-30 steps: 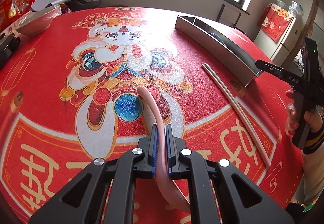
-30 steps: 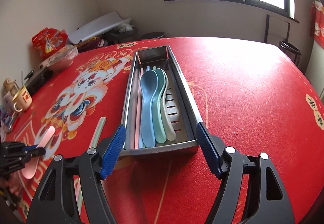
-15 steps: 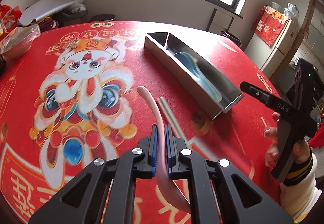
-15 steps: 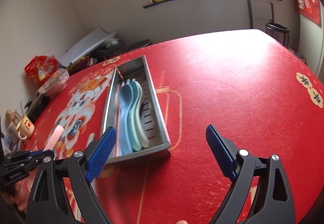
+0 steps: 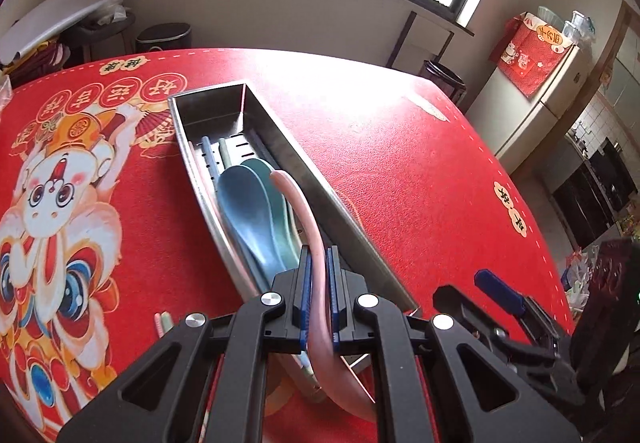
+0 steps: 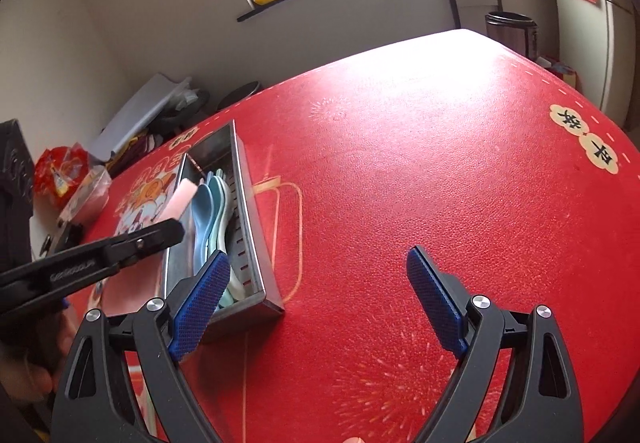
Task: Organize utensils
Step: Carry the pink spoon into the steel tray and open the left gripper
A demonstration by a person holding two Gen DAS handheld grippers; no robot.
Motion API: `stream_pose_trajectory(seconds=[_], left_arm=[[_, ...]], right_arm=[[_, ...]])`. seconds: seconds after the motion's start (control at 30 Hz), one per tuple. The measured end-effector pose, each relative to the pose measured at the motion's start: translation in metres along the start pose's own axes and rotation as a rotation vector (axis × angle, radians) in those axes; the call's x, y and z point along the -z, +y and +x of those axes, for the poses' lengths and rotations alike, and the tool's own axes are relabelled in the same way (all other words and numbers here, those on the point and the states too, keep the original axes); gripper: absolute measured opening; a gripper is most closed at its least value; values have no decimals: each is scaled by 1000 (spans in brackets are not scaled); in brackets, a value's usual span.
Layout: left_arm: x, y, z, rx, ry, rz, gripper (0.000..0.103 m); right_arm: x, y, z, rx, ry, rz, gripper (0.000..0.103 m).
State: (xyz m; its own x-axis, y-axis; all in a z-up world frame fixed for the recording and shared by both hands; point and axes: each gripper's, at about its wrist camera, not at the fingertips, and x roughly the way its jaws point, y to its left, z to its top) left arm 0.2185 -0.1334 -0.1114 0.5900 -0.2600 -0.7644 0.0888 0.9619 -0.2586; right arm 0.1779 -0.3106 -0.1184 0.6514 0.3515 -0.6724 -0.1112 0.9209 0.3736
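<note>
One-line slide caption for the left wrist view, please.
Left gripper shut on a pink plastic spoon over a long steel tray of blue and green spoons.

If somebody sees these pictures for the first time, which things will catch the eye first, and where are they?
First, the pink spoon clamped in the left gripper, poised over the near end of the metal tray. Blue and green spoons already lie inside it. The tray stands on a bright red tablecloth with a cartoon figure.

red tablecloth [image 6: 400, 183] | fridge [image 5: 536, 99] | bin [image 6: 510, 31] | possibly snack bag [image 6: 60, 171]
</note>
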Motion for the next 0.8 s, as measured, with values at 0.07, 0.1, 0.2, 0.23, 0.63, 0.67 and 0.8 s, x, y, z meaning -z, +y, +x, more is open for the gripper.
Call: stream_pose_trajectory(seconds=[0.07,0.1,0.2,0.23,0.63,0.67,0.8], left_arm=[[-6,-1,12,-6,21,-13,8],[-9,-1,17,-10,30,-22,8],[-13,1,29,-26,56,-37,8],[-13,2,33,-30,64,-39,8],[-27,-3,48,-50,72,8,16],[-28,-2,45,-46,64,10,22],[-26,2,22,-39,20,45,25]], right_arm=[[0,-1,0,-2,4,3,87],[0,-1,0,-4,6,7,87],[0,-4,1,-10,12,21,87],[0,-4,2,-10,13,24,87],[1,-7,6,11,22,26,87],[1,-8,6,13,25,27,87],[2,-8,8,8,25,27,87]])
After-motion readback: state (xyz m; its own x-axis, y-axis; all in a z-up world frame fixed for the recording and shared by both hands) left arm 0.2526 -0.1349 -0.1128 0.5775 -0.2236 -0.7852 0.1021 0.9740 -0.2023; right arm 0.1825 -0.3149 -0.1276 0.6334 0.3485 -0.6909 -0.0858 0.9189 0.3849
